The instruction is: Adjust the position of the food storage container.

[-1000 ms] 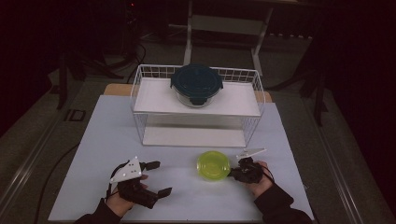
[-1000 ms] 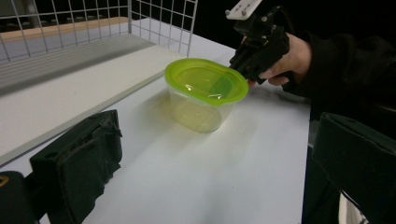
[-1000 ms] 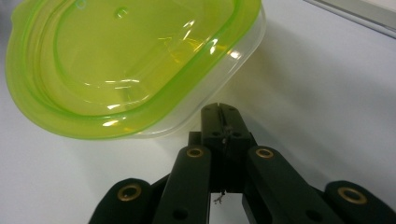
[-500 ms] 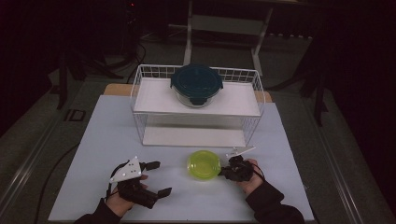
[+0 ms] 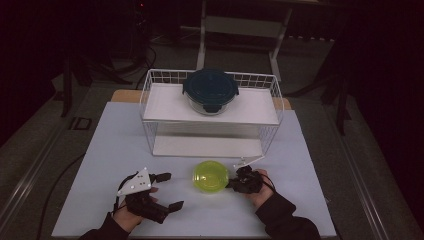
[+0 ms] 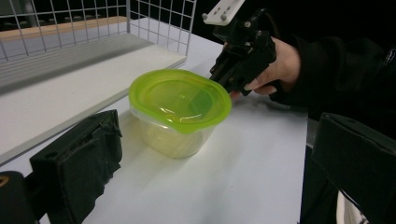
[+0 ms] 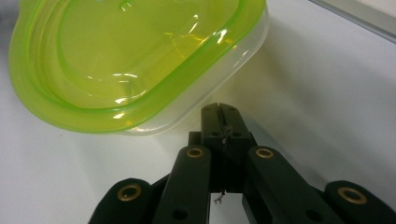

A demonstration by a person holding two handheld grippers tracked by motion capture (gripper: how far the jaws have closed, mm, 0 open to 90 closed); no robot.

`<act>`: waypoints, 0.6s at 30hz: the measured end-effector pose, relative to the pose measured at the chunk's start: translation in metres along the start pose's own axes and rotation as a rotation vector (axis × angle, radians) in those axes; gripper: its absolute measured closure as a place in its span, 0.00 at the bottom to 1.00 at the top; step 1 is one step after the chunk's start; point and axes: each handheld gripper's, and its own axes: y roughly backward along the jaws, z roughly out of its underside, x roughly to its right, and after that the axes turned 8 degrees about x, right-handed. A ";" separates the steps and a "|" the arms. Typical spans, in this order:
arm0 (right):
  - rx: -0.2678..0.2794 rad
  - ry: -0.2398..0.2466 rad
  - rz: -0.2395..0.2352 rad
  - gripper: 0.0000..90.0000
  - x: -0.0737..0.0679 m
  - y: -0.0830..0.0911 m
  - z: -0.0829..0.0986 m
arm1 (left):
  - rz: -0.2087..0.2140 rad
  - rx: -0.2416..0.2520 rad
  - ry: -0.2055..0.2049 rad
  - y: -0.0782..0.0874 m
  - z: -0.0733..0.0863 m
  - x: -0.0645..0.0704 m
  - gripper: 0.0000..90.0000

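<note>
A clear plastic tub with a lime-green lid (image 5: 211, 176) stands on the white table (image 5: 300, 165) in front of the rack. My right gripper (image 5: 232, 184) is shut with nothing between its jaws. Its tip (image 7: 219, 111) presses against the tub's wall (image 7: 196, 107) just under the lid rim. In the left gripper view the tub (image 6: 180, 105) sits ahead between the two wide-apart jaws, with the right gripper (image 6: 229, 77) touching its far side. My left gripper (image 5: 169, 191) lies open near the table's front left, apart from the tub.
A white wire rack (image 5: 150, 100) stands at the back of the table, with a lower shelf (image 5: 200, 146) and an upper one. A glass bowl with a dark blue lid (image 5: 210, 91) rests on the upper shelf. The table's front edge lies close to both hands.
My right gripper has slid to the left, and the green-lidded tub has moved left with it. The left gripper has stayed where it was.
</note>
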 end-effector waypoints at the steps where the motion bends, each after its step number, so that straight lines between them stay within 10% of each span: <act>1: -0.002 0.000 -0.001 1.00 -0.001 -0.001 -0.001 | 0.000 0.000 0.000 0.000 0.000 0.000 0.01; 18: -0.005 0.021 -0.025 1.00 -0.011 -0.025 -0.018 | 0.006 -0.002 0.001 0.000 0.000 0.000 0.01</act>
